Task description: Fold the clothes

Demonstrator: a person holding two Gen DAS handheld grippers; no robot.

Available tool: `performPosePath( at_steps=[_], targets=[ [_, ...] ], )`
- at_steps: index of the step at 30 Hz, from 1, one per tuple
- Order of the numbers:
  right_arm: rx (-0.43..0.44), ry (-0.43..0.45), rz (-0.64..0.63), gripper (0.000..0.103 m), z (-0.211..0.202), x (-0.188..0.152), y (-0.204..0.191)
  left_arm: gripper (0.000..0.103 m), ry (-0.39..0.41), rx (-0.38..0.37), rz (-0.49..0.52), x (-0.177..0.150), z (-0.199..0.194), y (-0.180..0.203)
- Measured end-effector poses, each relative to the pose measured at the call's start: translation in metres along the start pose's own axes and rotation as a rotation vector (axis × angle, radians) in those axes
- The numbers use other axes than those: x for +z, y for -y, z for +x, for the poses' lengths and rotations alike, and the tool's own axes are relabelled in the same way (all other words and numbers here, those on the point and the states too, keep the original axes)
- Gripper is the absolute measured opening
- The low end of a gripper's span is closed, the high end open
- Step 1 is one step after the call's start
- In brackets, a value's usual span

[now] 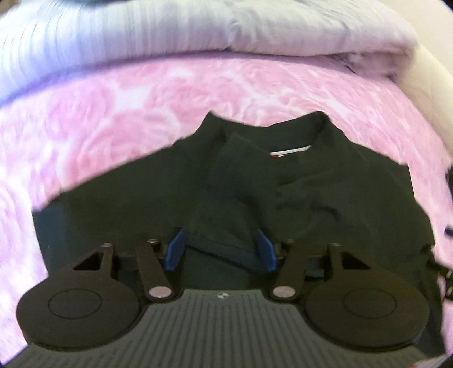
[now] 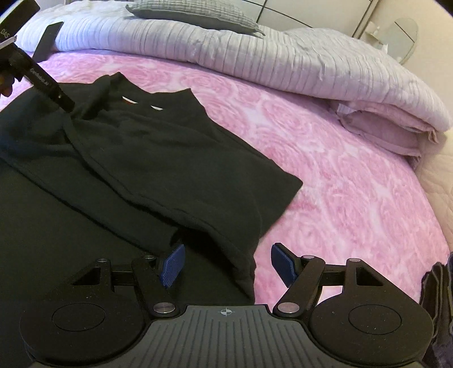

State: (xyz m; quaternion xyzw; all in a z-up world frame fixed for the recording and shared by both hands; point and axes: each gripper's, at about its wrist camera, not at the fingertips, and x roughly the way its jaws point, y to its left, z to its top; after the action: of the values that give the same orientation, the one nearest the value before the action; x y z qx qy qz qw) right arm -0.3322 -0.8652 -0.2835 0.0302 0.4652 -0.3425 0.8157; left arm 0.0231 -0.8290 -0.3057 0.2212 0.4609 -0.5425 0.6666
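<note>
Left gripper [image 1: 220, 249]: jaws part-open, fold of black shirt [image 1: 283, 198] between blue pads, grip not confirmed | Right gripper [image 2: 228, 264]: jaws wide, shirt hem edge between pads, untouched | Shirt: spread ahead and left of right gripper on pink bedspread [image 2: 339, 184]; white quilt [image 2: 254, 51] beyond.

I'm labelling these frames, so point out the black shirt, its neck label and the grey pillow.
black shirt [image 2: 158, 158], right wrist view, folded body panel
neck label [image 1: 290, 151], left wrist view, white strip inside collar
grey pillow [image 2: 195, 15], right wrist view, top face
</note>
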Motion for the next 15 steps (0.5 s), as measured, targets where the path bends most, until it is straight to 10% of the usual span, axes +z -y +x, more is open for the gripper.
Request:
performPosePath(
  at_steps=[3,11,15],
  targets=[
    [0.004,-0.012,-0.005,0.071,0.007,-0.005,0.001,0.002,0.021,0.018,-0.027,-0.004,0.0,0.0],
    [-0.001,-0.023,-0.133,0.071,0.031,-0.006,-0.01,0.001,0.193,0.112,0.012,-0.027,-0.082,0.022],
    [-0.051,-0.015,-0.135,0.071,0.038,-0.006,-0.005,0.002,0.11,0.132,-0.049,-0.054,-0.081,0.004]
  ],
)
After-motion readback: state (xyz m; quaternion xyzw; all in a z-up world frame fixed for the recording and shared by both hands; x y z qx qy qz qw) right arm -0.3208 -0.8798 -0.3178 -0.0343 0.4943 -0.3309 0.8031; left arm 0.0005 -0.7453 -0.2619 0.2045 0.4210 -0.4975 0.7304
